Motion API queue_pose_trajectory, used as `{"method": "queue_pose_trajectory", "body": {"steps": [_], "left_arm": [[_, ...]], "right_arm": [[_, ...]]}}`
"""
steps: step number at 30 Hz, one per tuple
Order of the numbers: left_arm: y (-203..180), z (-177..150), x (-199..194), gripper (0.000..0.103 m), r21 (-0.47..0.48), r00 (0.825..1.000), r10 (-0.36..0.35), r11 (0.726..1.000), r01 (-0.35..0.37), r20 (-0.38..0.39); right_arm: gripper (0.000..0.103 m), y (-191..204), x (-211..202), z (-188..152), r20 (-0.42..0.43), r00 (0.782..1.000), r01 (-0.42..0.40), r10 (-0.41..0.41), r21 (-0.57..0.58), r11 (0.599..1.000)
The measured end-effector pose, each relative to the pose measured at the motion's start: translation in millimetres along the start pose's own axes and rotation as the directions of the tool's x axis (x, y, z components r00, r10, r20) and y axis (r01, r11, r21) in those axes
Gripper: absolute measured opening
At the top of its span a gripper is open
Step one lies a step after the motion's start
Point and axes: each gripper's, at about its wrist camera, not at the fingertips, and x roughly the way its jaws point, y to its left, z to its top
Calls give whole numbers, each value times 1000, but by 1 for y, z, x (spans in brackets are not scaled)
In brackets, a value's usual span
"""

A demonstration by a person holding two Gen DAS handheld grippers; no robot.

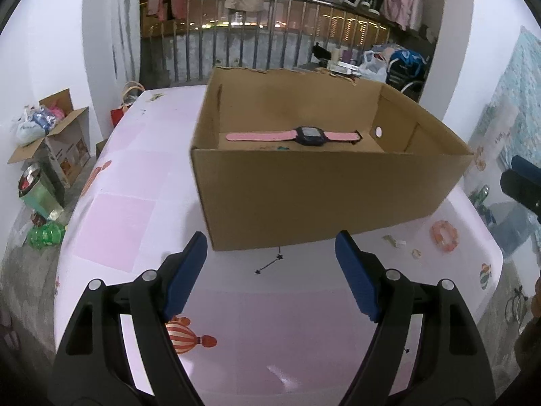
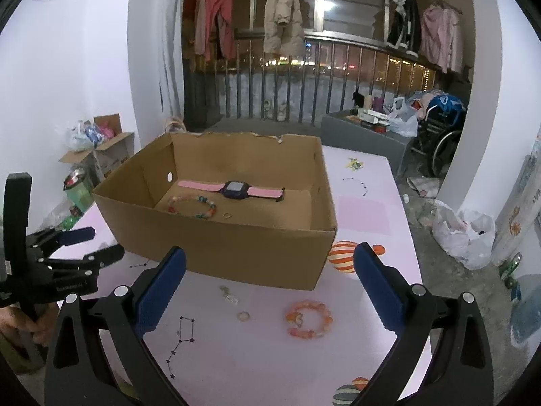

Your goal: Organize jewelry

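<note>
Right wrist view: an orange bead bracelet [image 2: 309,319], lying at one o'clock between the empty, wide-open right gripper [image 2: 270,291] fingers, is being approached.

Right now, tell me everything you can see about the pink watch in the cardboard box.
The watch lies flat on the floor of the open cardboard box, toward its back wall. It has a dark, squarish case with a pale screen facing up, and a pink strap, rubbery by its look, stretched out straight on both sides, unbuckled. A dark end piece shows at one strap tip. Nothing touches it but the box floor; a beaded bracelet lies nearer the front, apart from it.
</note>
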Motion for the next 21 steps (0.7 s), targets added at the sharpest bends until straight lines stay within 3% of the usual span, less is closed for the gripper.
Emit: {"method": "queue_pose_trajectory", "body": {"steps": [9, 13, 21], "left_arm": [[-4, -10, -4, 74, 51, 999, -33, 998, 33, 1], [-13, -11, -1, 74, 91, 998, -67, 994, 67, -5], [-53, -15, -1, 74, 278, 989, -147, 950, 140, 6]], "right_arm": [[97, 1, -10, -3, 79, 997, 4, -5, 13, 1000], [97, -1, -1, -12, 33, 999, 8, -9, 7, 1000], [96, -1, 12, -30, -44, 993, -111, 112, 11, 994]]}}
